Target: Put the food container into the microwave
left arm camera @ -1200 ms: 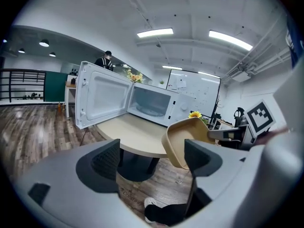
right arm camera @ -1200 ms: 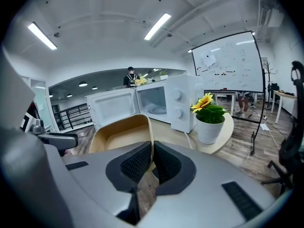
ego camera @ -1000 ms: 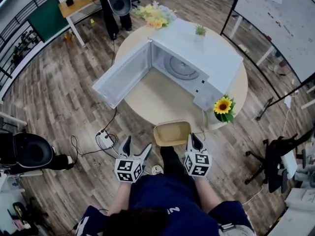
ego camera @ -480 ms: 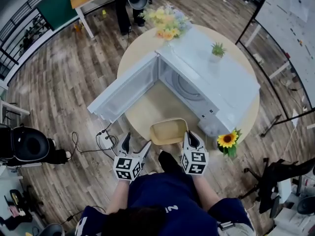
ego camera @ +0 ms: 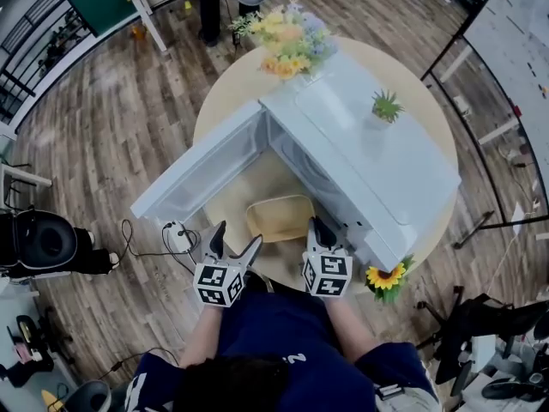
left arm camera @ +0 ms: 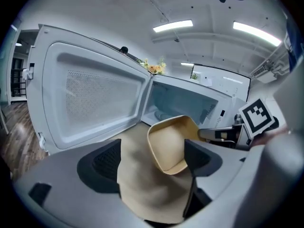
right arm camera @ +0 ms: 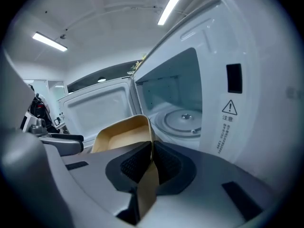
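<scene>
The tan food container [ego camera: 280, 219] hangs over the table edge, just in front of the open microwave [ego camera: 377, 161]. My right gripper [ego camera: 319, 234] is shut on its right rim; in the right gripper view the pads pinch the thin wall of the container [right arm camera: 121, 134] at my right gripper [right arm camera: 151, 158]. The glass turntable [right arm camera: 183, 120] lies ahead and to the right. My left gripper [ego camera: 236, 239] stands open at the container's near left corner, apart from it. In the left gripper view the container [left arm camera: 171, 144] sits beyond my left gripper [left arm camera: 152, 158], whose jaws are wide apart.
The microwave door [ego camera: 202, 174] swings out to the left over the round wooden table [ego camera: 225, 101]. A flower bunch [ego camera: 287, 41] and a small plant [ego camera: 386, 106] are at the back, a sunflower [ego camera: 384, 277] at the near right. A power strip [ego camera: 176, 234] lies on the floor.
Both grippers have moved forward with the container, from off the table's near edge to a spot in front of the microwave's opening. The right gripper's grip on the rim is unchanged.
</scene>
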The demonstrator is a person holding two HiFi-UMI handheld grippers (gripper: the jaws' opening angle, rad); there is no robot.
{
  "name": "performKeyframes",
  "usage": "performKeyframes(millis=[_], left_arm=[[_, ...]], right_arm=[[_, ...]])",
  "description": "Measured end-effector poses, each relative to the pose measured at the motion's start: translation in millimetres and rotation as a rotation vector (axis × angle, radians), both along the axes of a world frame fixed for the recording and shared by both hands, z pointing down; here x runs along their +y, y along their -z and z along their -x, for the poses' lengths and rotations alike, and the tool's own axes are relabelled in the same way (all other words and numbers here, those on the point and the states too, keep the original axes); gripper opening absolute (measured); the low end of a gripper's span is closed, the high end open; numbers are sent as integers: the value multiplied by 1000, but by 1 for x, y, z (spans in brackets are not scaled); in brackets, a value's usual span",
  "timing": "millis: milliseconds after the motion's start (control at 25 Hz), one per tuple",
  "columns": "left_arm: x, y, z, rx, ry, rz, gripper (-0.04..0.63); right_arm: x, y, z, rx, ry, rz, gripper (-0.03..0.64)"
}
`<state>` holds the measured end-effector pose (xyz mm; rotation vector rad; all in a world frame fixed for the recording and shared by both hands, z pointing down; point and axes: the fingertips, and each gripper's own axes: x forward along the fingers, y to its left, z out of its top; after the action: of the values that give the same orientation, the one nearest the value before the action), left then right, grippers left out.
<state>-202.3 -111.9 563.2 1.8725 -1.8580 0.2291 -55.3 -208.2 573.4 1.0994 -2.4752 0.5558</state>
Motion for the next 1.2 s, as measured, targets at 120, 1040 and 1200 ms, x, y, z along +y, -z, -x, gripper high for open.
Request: performKeyframes(millis=[120, 1040, 1200], left_arm=[[-7, -5, 0, 6, -6, 21, 408], [-84, -15, 1, -35, -170, 105, 132], [-89, -24, 10, -5, -126, 173, 55]], right_arm=[[-6, 1, 4, -10, -15, 6, 32], [-18, 25, -3, -2, -215, -53, 32], [-18, 25, -1, 8, -213, -59, 35]])
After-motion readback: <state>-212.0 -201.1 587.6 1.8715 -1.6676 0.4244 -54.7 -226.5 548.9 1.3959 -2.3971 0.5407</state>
